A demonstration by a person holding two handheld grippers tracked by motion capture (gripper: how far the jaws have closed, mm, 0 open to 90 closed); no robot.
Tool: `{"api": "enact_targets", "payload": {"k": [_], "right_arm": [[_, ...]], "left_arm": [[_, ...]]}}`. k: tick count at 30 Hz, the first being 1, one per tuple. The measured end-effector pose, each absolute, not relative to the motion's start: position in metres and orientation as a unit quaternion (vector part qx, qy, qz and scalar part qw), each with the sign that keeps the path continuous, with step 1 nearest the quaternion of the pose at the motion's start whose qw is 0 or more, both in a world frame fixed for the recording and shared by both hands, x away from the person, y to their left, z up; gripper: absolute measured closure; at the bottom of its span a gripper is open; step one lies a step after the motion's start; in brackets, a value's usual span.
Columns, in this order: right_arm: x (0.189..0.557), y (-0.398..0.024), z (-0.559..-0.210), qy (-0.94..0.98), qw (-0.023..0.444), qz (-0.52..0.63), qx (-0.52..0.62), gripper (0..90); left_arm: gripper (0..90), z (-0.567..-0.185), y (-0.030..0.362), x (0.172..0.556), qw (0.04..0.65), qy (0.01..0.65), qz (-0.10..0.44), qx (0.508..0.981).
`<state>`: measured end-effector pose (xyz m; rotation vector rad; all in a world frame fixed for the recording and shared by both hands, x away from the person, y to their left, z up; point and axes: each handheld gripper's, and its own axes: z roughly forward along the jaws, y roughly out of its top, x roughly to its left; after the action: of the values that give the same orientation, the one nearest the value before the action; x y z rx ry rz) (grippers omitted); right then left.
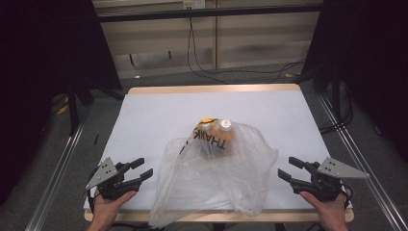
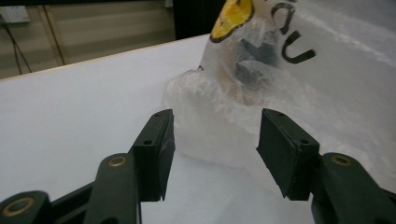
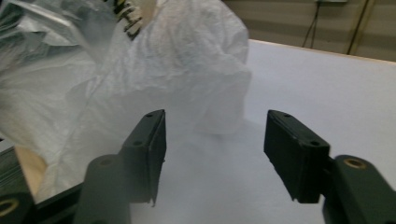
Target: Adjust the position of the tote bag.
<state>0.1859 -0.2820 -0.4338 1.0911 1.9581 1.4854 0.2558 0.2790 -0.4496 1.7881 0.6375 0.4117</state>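
Observation:
A crumpled clear plastic bag (image 1: 216,178) with black lettering lies across the middle and front of the white table (image 1: 154,115), its lower end hanging over the front edge. Inside it near the back sits an orange bottle with a white cap (image 1: 224,130). My left gripper (image 1: 143,169) rests at the front left, open, nothing between its jaws, a short way from the bag's left side (image 2: 224,107). My right gripper (image 1: 287,169) stands open at the front right, close to the bag's right side (image 3: 187,74), also holding nothing.
The table has a wooden rim (image 1: 211,89) and metal rails (image 1: 57,168) run along both sides on the floor. Dark curtains and stands flank the table, and cables (image 1: 202,67) lie on the floor behind it.

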Motion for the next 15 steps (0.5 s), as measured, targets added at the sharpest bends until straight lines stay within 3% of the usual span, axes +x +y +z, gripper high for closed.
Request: {"api": "enact_targets", "payload": {"k": [8, 15], "right_arm": [[0.178, -0.267, -0.431, 0.733, 0.191, 0.543, 0.361, 56.4], [0.171, -0.255, -0.427, 0.750, 0.176, 0.539, 0.340, 64.4]], "left_arm": [[51.3, -0.446, 0.278, 0.251, 0.560, 0.274, 0.158, 0.766], [52.7, -0.443, 0.275, 0.250, 0.559, 0.267, 0.152, 0.770]]}}
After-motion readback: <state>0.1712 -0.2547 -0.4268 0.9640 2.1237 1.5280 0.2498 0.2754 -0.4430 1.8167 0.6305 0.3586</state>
